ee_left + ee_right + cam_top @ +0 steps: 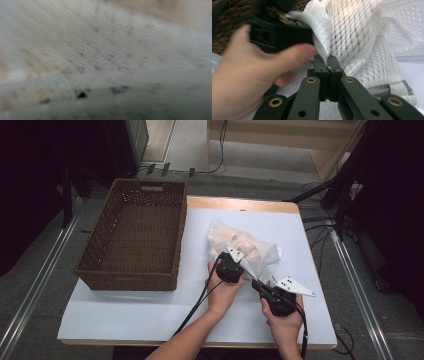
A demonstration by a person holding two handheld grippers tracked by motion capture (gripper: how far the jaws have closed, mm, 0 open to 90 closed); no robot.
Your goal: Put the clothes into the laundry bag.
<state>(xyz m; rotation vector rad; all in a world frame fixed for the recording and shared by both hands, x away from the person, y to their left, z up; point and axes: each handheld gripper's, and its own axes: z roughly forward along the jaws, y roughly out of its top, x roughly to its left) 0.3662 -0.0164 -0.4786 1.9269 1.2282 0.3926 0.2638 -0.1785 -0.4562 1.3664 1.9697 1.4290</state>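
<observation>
Both claws are working on a white mesh laundry bag that is lying on the white counter, just to the right of the brown wicker basket and apart from it. The right claw is clenched on the bag's edge: in the right gripper view its two black jaws are standing pressed together with a thin fold of mesh and what looks like the zipper seam caught between them, and a grey zipper strip is running off along the bag's near side. The left claw is sitting at the bag's near end, against the netting; its own view is a blur of mesh pressed close to the lens, and its jaws are closed down, seemingly pinching fabric, though the pads themselves are hidden. The step in hand seems to be taking hold of the bag's mouth with both claws, either to open it or to lift it. The next move is calling for the right claw to be anchoring its edge while the left is drawing away from it, without tearing the mesh. The bag's long axis is running diagonally, from the near right up toward the far left, its bulging, filled end pointing away from the person.
</observation>
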